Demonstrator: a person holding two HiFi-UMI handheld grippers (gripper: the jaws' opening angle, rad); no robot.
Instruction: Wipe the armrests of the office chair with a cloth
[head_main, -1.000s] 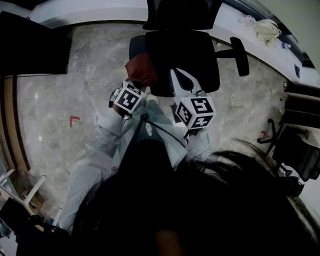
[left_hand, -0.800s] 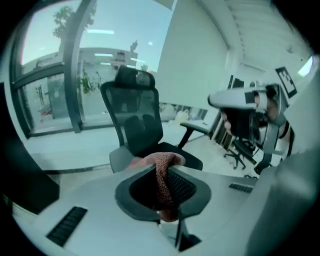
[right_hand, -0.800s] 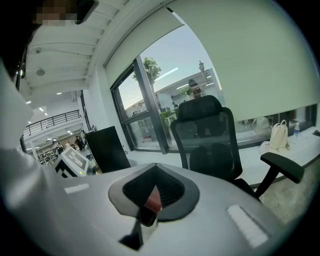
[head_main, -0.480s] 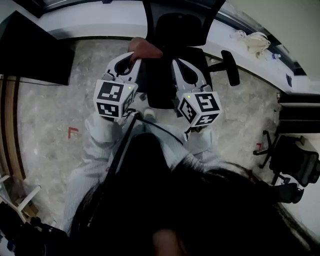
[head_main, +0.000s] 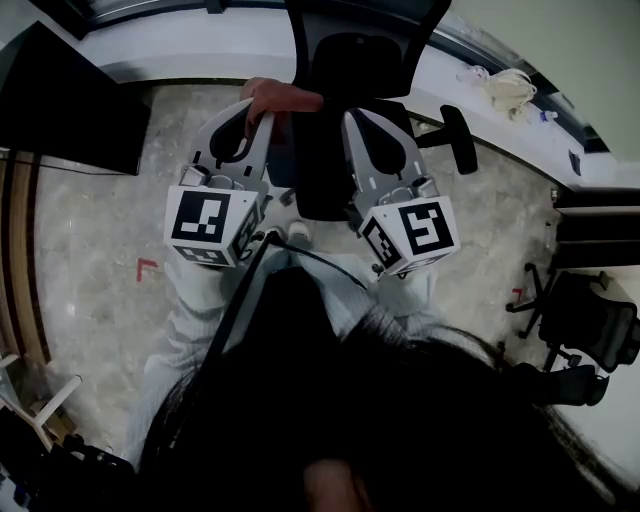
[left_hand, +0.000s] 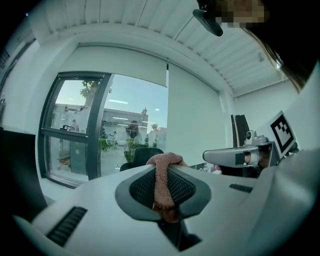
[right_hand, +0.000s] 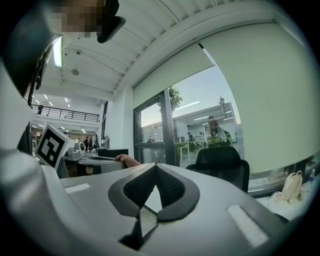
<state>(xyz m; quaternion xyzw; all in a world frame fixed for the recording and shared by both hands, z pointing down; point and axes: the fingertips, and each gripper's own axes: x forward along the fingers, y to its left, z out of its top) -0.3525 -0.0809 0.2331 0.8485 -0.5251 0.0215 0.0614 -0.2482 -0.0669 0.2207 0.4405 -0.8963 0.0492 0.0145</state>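
Note:
The black office chair (head_main: 330, 160) stands ahead of me, backrest (head_main: 365, 40) toward the window. Its right armrest (head_main: 458, 138) sticks out at the right; the left one is hidden behind my left gripper (head_main: 262, 112). That gripper is shut on a reddish-brown cloth (head_main: 287, 97), held up level with the backrest. In the left gripper view the cloth (left_hand: 161, 192) is draped over the closed jaws, with the chair's top (left_hand: 145, 154) behind it. My right gripper (head_main: 352, 120) hovers over the seat, shut and holding nothing. Its view looks out at the chair back (right_hand: 222, 162).
A dark screen (head_main: 70, 100) sits at the left by the white sill (head_main: 190, 50). A pale bag (head_main: 510, 88) lies on the sill at the right. Another black chair (head_main: 590, 320) stands at the right edge. A red mark (head_main: 147, 266) is on the stone floor.
Both grippers have risen from seat level and now point toward the window. The left one has lifted the cloth off the left armrest toward the backrest.

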